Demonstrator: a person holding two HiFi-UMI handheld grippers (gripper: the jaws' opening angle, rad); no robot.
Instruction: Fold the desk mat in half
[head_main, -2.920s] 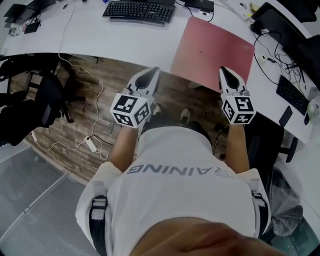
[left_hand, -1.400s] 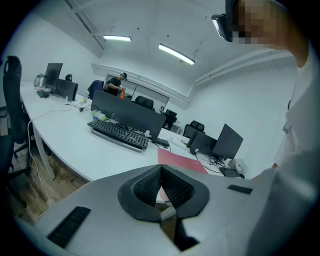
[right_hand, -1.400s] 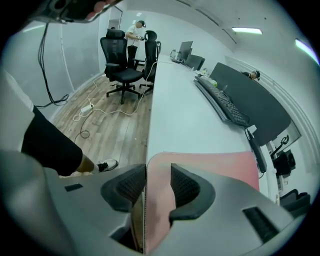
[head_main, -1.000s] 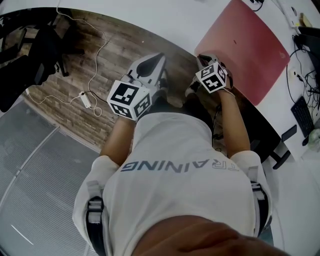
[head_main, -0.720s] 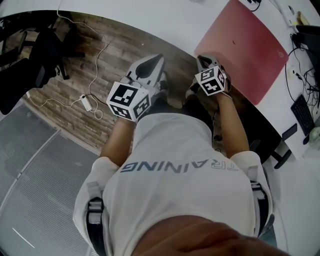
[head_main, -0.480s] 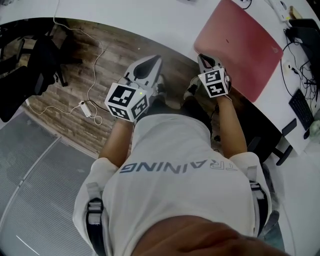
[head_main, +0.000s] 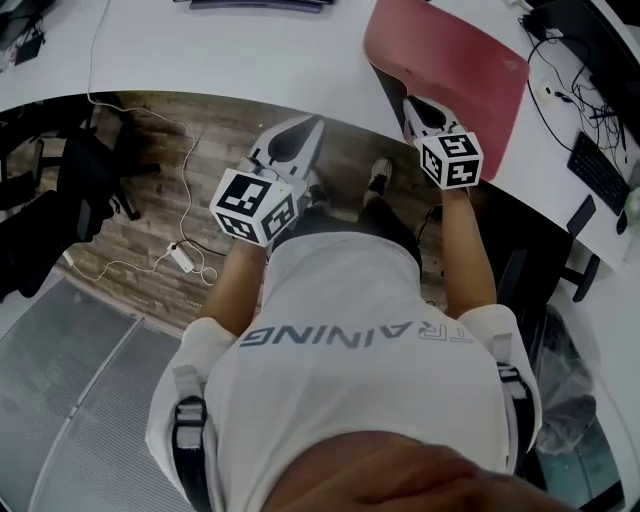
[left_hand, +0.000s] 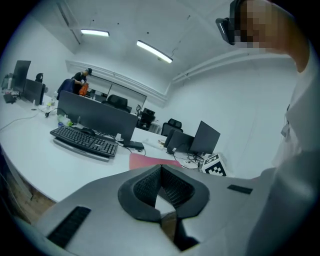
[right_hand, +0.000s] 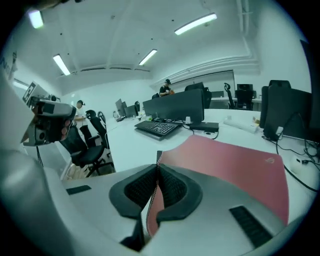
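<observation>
The red desk mat (head_main: 465, 55) lies on the white curved desk (head_main: 220, 50) at the upper right of the head view. Its near left corner is raised off the desk and shows a dark underside. My right gripper (head_main: 409, 101) is shut on that corner; in the right gripper view the mat's thin edge stands between the pads of the right gripper (right_hand: 158, 167), and the rest of the mat (right_hand: 230, 160) stretches away to the right. My left gripper (head_main: 316, 122) hangs over the wooden floor, left of the mat, shut and empty. From the left gripper (left_hand: 160, 167) the mat (left_hand: 150, 161) shows just beyond the jaws.
A black keyboard (left_hand: 85, 141) and monitors (left_hand: 95, 112) stand further back on the desk. Cables (head_main: 560, 70) and a second keyboard (head_main: 598, 170) lie right of the mat. An office chair (head_main: 90, 170) and a power cable (head_main: 180, 255) are on the floor at left.
My right gripper has risen and moved towards the desk with the mat's near corner, which now curls up off the surface. The left gripper has shifted a little forward.
</observation>
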